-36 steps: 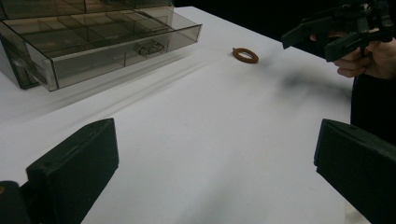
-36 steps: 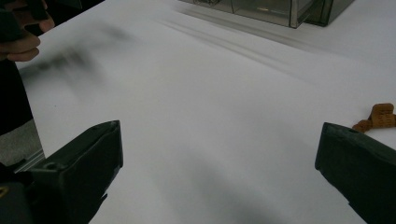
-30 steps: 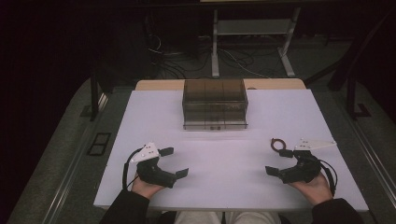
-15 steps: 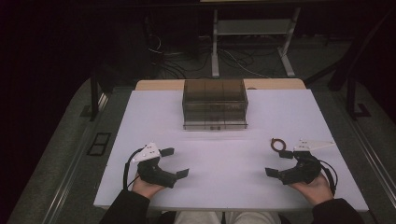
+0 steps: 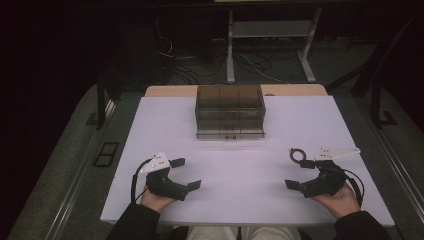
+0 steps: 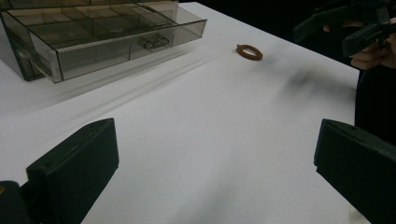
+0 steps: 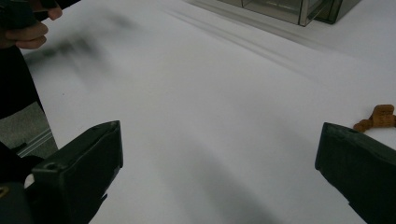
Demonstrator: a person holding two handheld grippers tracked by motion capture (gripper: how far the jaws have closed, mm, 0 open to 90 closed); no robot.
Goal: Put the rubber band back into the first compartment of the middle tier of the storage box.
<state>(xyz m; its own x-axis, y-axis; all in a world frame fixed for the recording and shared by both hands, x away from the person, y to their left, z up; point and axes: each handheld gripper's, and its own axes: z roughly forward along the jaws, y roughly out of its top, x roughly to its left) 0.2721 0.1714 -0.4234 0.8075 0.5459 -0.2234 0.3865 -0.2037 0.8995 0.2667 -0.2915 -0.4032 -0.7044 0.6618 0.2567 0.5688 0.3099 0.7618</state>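
The brown ring [image 5: 299,154] lies flat near the desk's right edge, just beyond the right gripper [image 5: 301,174], whose jaws stand wide and empty. The left gripper [image 5: 186,173], jaws also wide, rests well apart near the front-left corner, so the right hand is nearer.

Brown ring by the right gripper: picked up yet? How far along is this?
Nothing looks done. The brown ring lies flat on the white table, just ahead of the right gripper, untouched. Both the right gripper and the left gripper have their jaws wide open and empty, low over the near edge. The smoked plastic drawer organizer sits at the far side. Left, probably: grasp the ring and bring it to the organizer.
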